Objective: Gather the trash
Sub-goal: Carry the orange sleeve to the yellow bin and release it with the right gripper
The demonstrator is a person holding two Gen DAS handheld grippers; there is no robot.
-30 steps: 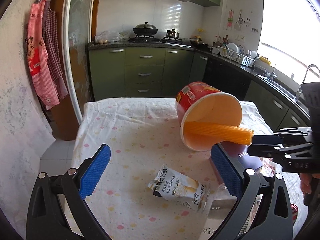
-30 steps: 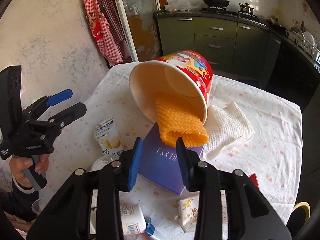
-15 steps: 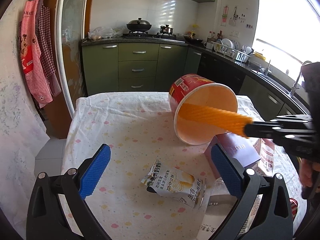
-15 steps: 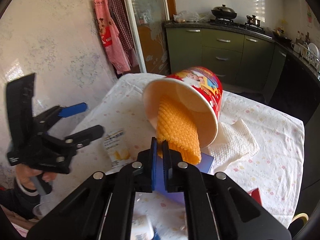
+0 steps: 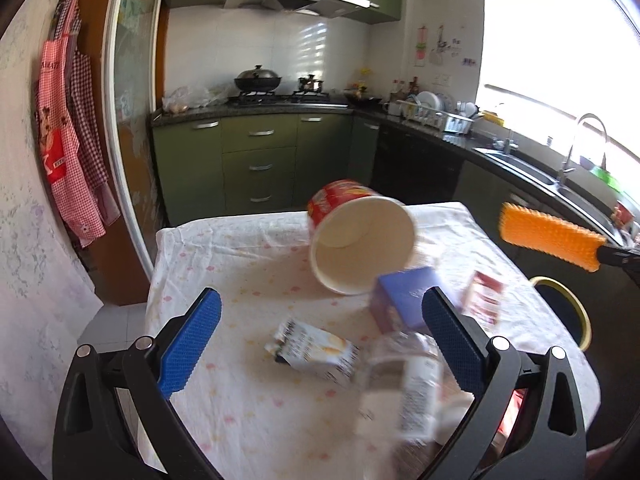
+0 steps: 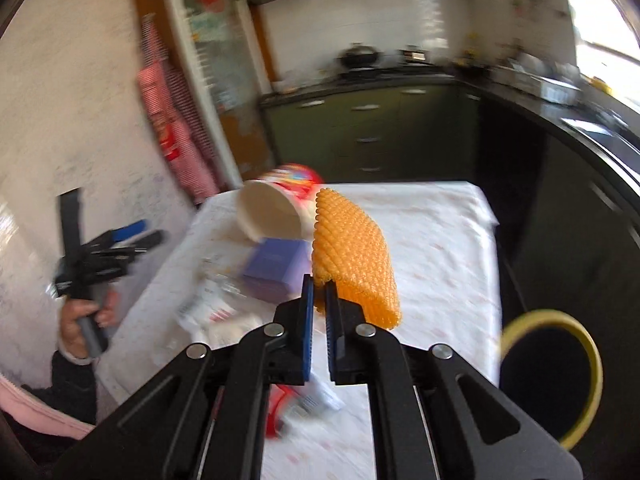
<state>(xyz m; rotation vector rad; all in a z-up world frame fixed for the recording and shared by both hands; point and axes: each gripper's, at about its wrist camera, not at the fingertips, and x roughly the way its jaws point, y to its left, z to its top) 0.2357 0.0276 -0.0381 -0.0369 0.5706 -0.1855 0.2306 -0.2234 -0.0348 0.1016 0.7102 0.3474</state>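
The right gripper (image 6: 317,312) has its blue pads pinched tight on the near corner of a piece of orange foam netting (image 6: 352,256), which hangs in the air above the white dotted tablecloth (image 6: 440,240) and clear of everything on it; from the left wrist view the same netting (image 5: 550,240) sits out past the table's right edge, over the dark kitchen counter side. The left gripper (image 5: 320,344) is spread wide and holds nothing, hovering above the near half of the table. Between its fingers lies a crumpled white snack wrapper (image 5: 316,350), and just right of that a clear plastic bottle with a white label (image 5: 404,384), too blurred to say whether it stands or lies. Farther in, a red-and-white paper noodle cup (image 5: 360,248) is tipped on its side with its mouth facing the near edge, touching a purple cardboard box (image 5: 404,300). The far left part of the cloth is bare. A black bin with a yellow rim (image 6: 552,372) stands off the table's right edge, near the front corner.
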